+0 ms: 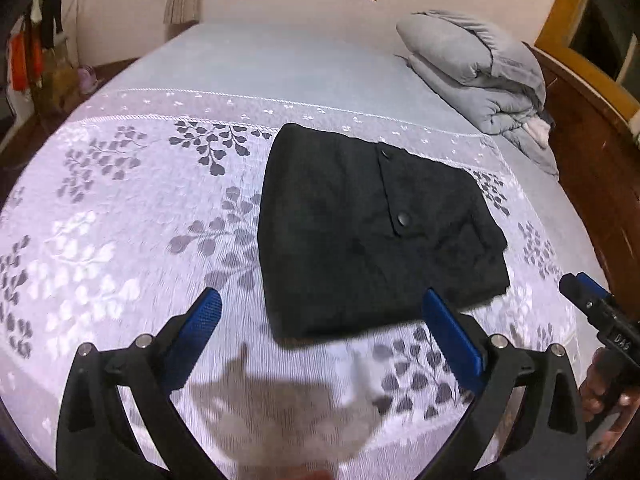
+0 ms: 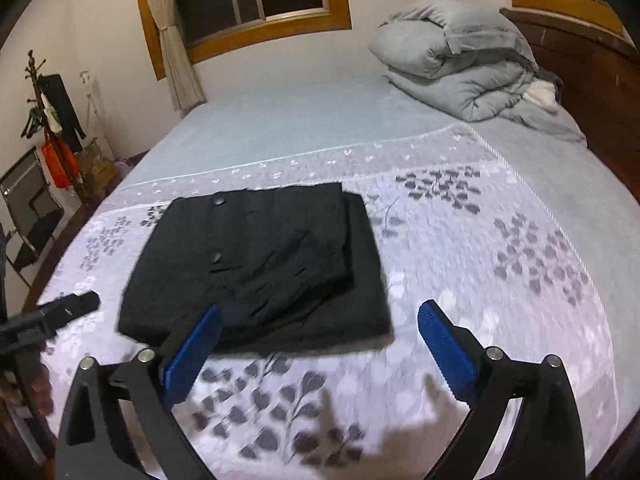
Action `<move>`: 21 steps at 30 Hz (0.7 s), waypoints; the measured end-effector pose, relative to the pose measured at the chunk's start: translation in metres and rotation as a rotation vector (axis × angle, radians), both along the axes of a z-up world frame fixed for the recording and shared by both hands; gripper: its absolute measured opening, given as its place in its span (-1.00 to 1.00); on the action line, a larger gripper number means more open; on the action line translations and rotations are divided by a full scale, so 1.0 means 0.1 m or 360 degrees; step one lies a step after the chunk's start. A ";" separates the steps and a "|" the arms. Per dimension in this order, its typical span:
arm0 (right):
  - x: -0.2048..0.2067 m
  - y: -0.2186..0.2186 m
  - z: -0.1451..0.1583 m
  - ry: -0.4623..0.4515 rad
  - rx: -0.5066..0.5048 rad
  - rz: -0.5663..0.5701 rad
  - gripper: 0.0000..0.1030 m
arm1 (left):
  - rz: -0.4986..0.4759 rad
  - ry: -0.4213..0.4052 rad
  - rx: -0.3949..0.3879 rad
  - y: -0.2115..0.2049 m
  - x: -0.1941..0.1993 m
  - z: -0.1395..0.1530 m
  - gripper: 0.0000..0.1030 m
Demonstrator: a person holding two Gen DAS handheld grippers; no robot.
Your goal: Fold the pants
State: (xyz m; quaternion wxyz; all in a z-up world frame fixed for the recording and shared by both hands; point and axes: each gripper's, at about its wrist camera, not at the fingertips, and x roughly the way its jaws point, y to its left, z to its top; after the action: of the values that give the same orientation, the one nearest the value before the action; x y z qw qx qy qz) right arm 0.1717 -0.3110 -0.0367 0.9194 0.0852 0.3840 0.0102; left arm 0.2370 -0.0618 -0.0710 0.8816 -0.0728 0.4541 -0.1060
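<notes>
The black pants [image 1: 368, 232] lie folded into a compact rectangle on the leaf-patterned bed cover [image 1: 120, 216], with two buttons showing on top. My left gripper [image 1: 320, 312] hangs above the near edge of the pants, open, with nothing between its blue pads. In the right wrist view the same folded pants [image 2: 260, 264] lie flat, and my right gripper [image 2: 320, 320] stands open above their near right corner, holding nothing. The right gripper's tip [image 1: 584, 292] shows at the right edge of the left wrist view, held by a hand [image 1: 600, 392]. The left gripper's tip [image 2: 68, 308] shows at the left edge of the right wrist view.
A rolled grey duvet [image 2: 460, 64] lies at the head of the bed by the wooden headboard [image 2: 592, 64]. A window with a curtain [image 2: 168, 40] is on the far wall. A coat rack [image 2: 52, 120] and a chair [image 2: 28, 208] stand left of the bed.
</notes>
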 end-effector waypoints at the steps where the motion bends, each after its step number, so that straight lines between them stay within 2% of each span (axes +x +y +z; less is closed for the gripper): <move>1: -0.06 0.02 0.03 0.0000 -0.0009 -0.0006 0.92 | 0.0001 -0.0017 0.0015 -0.01 -0.07 0.04 0.94; 6: -0.26 0.13 0.16 -0.0037 -0.0156 -0.0040 0.92 | 0.0023 -0.0070 0.0101 -0.02 -0.32 0.20 0.94; 13: -0.44 0.17 0.33 -0.0070 -0.0168 -0.0029 0.92 | 0.0081 -0.0148 0.0155 0.01 -0.53 0.41 0.94; 21: -0.51 0.24 0.31 -0.0052 -0.0222 -0.0045 0.93 | 0.0051 -0.0174 0.0220 -0.05 -0.68 0.48 0.94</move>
State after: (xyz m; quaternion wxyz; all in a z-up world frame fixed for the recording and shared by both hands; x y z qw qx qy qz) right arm 0.1209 -0.2871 -0.0054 0.9292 0.0263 0.3675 -0.0282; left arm 0.1694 -0.0664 -0.0232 0.9096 -0.0130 0.4103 -0.0642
